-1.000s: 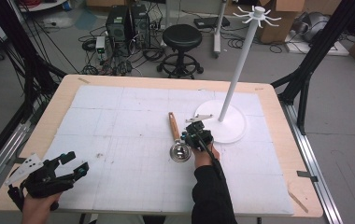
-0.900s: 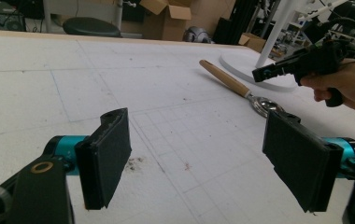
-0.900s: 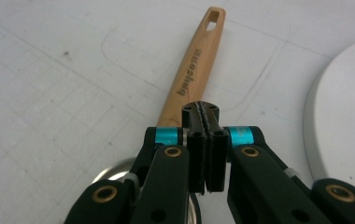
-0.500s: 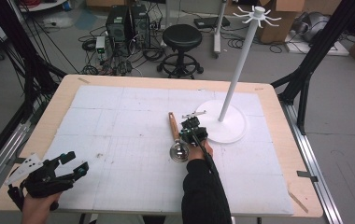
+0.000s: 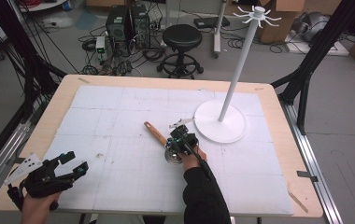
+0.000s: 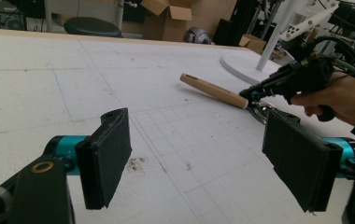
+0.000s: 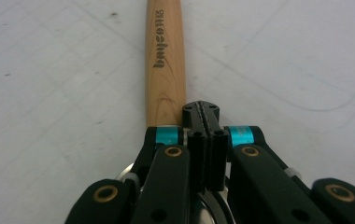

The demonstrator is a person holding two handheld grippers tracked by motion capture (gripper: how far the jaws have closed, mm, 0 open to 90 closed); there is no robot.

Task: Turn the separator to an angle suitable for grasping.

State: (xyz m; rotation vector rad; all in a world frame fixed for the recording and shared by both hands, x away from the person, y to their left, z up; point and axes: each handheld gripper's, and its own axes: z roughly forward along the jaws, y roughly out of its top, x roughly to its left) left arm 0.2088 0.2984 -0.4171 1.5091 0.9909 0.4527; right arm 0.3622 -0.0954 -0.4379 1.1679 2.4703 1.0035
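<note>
Right gripper (image 7: pixel 202 114) has its jaws pressed together with nothing between them, poised over the ladle (image 5: pixel 164 142) where wooden handle meets metal bowl, at the high view's centre. Left gripper (image 5: pixel 70 163) waits spread at lower left, well apart. Risk, as I judge it: closed jaws cannot grasp and may nudge the round handle, rolling it. In the right gripper view, the handle runs up from just left of the jaws.

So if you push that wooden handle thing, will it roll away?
Probably a little. The wooden handle looks round and smooth, so it could roll sideways on the flat table. The shiny metal end would likely stop it soon. It looks stiff, not bendy, and the metal end is probably the heavier one.
</note>
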